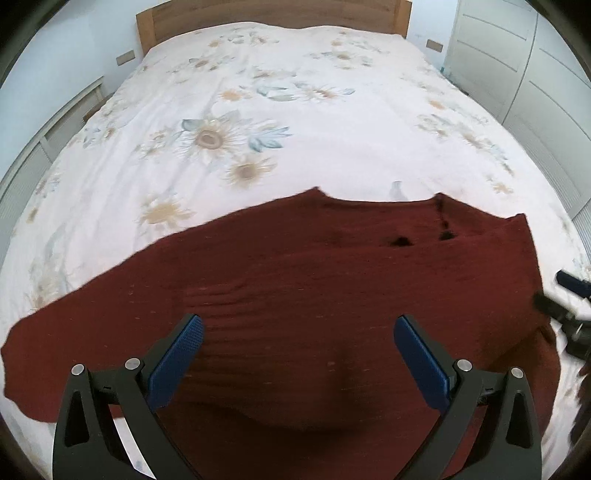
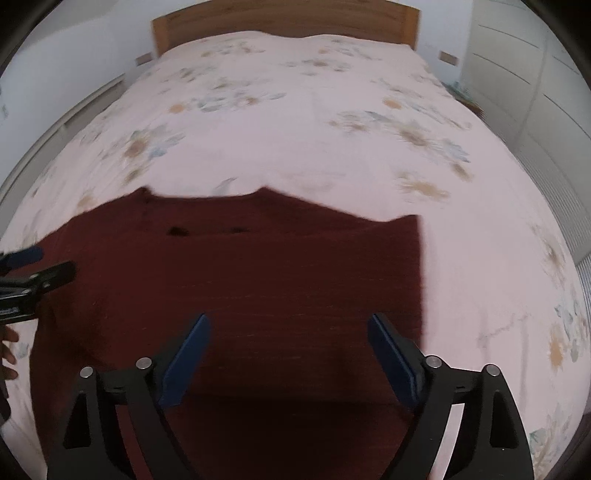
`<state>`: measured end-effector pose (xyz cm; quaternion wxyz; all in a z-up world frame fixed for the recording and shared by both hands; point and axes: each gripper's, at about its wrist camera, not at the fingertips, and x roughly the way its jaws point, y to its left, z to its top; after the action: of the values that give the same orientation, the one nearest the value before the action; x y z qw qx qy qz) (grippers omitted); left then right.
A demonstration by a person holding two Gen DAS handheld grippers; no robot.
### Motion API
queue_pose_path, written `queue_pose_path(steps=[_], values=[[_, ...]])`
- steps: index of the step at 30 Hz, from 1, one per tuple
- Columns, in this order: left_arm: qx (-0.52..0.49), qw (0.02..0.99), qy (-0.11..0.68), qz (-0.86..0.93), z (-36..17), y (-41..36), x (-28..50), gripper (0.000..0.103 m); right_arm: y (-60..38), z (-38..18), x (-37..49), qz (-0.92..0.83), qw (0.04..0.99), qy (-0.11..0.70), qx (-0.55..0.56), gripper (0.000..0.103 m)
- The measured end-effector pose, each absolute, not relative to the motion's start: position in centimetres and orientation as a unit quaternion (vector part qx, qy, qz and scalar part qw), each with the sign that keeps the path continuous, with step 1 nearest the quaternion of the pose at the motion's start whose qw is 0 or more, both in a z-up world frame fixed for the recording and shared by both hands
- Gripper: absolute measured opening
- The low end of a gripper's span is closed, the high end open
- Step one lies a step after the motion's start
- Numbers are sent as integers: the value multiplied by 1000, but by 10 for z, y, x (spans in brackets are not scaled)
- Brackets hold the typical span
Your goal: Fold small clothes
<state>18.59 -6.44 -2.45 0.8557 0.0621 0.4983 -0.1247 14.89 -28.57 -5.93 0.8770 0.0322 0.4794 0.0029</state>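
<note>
A dark red knitted garment (image 1: 295, 273) lies spread flat on the near part of the bed, a sleeve reaching out to the left. It also shows in the right wrist view (image 2: 258, 266), with its right side folded to a straight edge. My left gripper (image 1: 298, 326) is open and empty, held over the garment's middle. My right gripper (image 2: 288, 325) is open and empty over the garment's right half. The right gripper's tips show at the right edge of the left wrist view (image 1: 561, 295). The left gripper shows at the left edge of the right wrist view (image 2: 37, 273).
The bed (image 1: 295, 110) has a pale floral cover and a wooden headboard (image 1: 273, 14) at the far end. White wardrobe doors (image 1: 517, 55) stand to the right. A low white radiator or shelf (image 1: 55, 129) runs along the left wall.
</note>
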Motion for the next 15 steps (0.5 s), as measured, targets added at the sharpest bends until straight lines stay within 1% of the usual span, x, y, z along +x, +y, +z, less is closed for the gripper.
queue_pose_path(steps=[3,4,8,11,15], values=[[71,853,501,-123,-40,-73,184,102,-267,-74,149,15,875,482,34,95],[73,851,506,-123,-48,-74,183,102,-261,-81,149,14,875,482,32,103],[88,842,518,-122,-77,-76,175,102,-252,-107,148,8,867,498,16,103],[102,835,528,-115,-94,-68,171,102,-263,-125,146,-11,861,508,6,103],[96,845,513,-112,-98,-49,167,102,-293,-130,140,-34,862,505,25,103]])
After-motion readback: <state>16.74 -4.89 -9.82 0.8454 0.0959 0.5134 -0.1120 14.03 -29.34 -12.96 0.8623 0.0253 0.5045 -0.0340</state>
